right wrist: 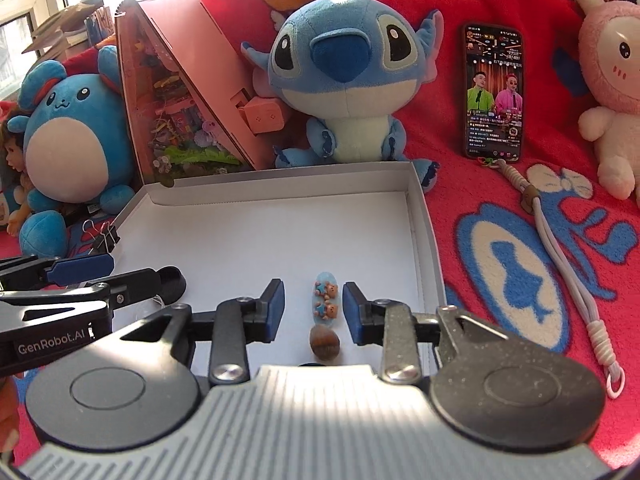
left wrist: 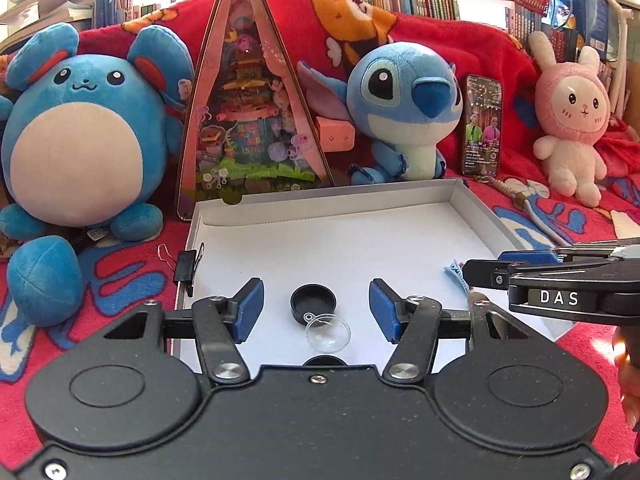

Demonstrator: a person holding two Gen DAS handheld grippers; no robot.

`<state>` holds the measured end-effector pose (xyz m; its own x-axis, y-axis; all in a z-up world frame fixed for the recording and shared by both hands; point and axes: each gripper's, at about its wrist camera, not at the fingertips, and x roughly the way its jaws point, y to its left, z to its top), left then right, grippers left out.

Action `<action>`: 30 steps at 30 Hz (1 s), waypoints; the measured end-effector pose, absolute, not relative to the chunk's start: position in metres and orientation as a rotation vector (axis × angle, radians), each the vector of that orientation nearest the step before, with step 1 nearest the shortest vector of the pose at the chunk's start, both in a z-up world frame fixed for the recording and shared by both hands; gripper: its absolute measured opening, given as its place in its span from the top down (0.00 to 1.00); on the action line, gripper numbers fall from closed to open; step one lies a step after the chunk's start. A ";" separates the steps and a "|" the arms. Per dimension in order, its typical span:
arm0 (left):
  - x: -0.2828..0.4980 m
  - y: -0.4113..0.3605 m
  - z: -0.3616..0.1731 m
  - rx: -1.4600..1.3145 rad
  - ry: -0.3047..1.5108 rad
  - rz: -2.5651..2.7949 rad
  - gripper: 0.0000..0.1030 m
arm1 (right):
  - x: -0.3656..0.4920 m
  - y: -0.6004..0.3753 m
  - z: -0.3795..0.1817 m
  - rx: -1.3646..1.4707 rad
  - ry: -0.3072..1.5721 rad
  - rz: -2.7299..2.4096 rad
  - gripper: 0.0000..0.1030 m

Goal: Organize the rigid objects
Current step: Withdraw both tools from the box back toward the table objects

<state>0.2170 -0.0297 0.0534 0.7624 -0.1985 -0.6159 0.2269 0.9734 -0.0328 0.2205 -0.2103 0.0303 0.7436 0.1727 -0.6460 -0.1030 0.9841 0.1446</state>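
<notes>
Black cap (left wrist: 313, 303) and clear dome (left wrist: 328, 332) lie in the white box (left wrist: 320, 204) between spread left fingers (left wrist: 250, 308); right fingers (right wrist: 276, 308) spread around the hair clip (right wrist: 327, 300)

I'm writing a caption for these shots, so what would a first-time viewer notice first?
Probably the bright plush toys on the red blanket: a round blue mouse-like one at left, a big-eared blue one in the middle, a pink bunny at right. Next, the lit phone propped beside the blue toy. Nearer, a shallow white box holds a bear-decorated hair clip between the right gripper's open fingers.
</notes>
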 end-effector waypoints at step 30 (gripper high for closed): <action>0.040 -0.011 0.040 0.056 0.570 -0.325 0.23 | 0.055 -0.208 0.039 -0.024 0.526 0.258 0.17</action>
<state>0.0402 -0.0107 0.0399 0.7923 -0.2861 -0.5388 0.3171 0.9477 -0.0369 0.0551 -0.2076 0.0391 0.8333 0.2372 -0.4994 -0.2494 0.9674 0.0433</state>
